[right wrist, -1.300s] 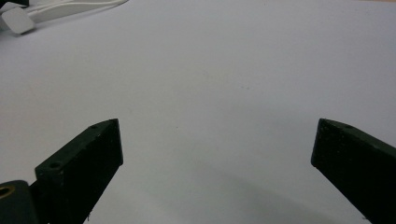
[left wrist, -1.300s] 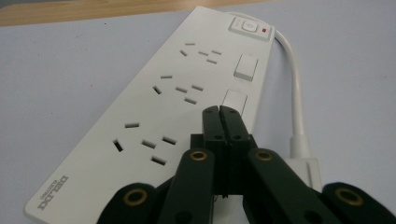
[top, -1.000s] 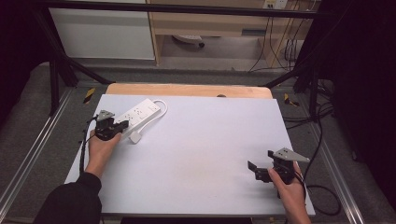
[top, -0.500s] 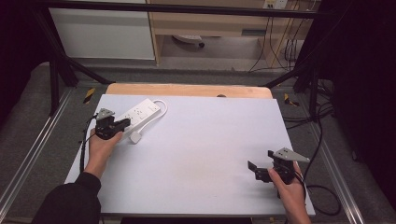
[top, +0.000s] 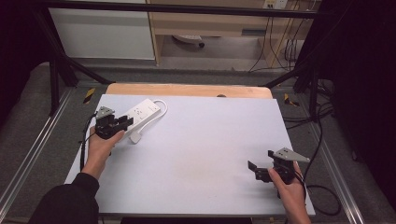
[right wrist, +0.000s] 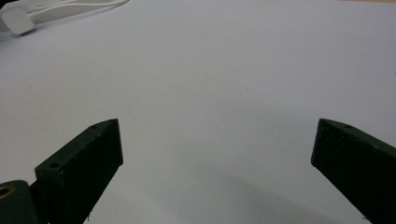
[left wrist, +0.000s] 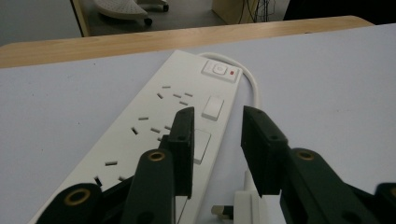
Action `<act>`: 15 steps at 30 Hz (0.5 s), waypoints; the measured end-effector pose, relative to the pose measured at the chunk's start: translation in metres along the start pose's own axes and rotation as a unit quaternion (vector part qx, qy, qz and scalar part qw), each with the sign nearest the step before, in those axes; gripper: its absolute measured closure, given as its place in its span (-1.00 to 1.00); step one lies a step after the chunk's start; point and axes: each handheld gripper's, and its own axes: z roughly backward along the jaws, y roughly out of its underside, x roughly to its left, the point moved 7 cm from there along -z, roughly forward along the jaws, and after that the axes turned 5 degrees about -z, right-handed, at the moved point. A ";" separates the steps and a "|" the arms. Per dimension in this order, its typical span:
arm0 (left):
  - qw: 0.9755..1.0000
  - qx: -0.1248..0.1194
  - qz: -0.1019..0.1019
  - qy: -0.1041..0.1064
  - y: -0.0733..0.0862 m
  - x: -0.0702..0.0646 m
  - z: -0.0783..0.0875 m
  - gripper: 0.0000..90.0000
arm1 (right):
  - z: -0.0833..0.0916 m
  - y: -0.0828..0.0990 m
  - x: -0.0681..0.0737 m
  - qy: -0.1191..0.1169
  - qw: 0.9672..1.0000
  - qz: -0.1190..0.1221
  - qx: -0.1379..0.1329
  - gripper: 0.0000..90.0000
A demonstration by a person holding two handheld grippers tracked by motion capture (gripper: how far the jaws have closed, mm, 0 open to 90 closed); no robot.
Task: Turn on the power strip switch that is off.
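left hand-held gripper (top: 122,122) (jaws just opening), over power strip (top: 140,112)

plug (left wrist: 247,205) cut off, strip's (left wrist: 154,126) near end hidden

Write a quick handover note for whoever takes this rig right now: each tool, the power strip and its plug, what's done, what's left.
Left tool: over the near end of the white power strip; jaws have just been opening, nothing pressed between them.
Right tool: open, low at the table's near right, holding nothing.
Plug: lying loose on the table beside the strip, its cord looping round the strip's far end.
Done: strip lies flat on the table, free of the tool.
Left, probably: pick up the plug or work the strip's switches; no plug sits in its sockets.
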 end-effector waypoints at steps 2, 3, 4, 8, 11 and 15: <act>1.000 -0.004 0.007 0.002 -0.003 -0.001 0.002 0.34 | 0.000 0.000 0.000 0.000 1.000 0.000 0.000 -0.94; 1.000 -0.005 0.006 0.002 -0.004 -0.001 0.002 0.30 | 0.000 0.000 0.001 0.000 1.000 0.000 -0.001 -0.94; 1.000 -0.005 0.003 0.002 -0.005 -0.002 0.003 0.28 | 0.000 0.000 0.001 0.000 1.000 0.001 -0.001 -0.94; 1.000 -0.008 0.004 0.003 -0.011 -0.006 0.004 0.09 | 0.000 0.000 0.000 0.000 1.000 0.000 0.000 -0.94; 1.000 -0.009 -0.003 0.001 -0.014 -0.010 0.005 0.01 | 0.000 0.000 0.000 -0.001 1.000 0.000 0.000 -0.94; 1.000 -0.008 -0.004 0.004 -0.018 -0.016 0.005 -0.14 | 0.000 0.000 0.001 0.000 1.000 0.001 0.000 -0.94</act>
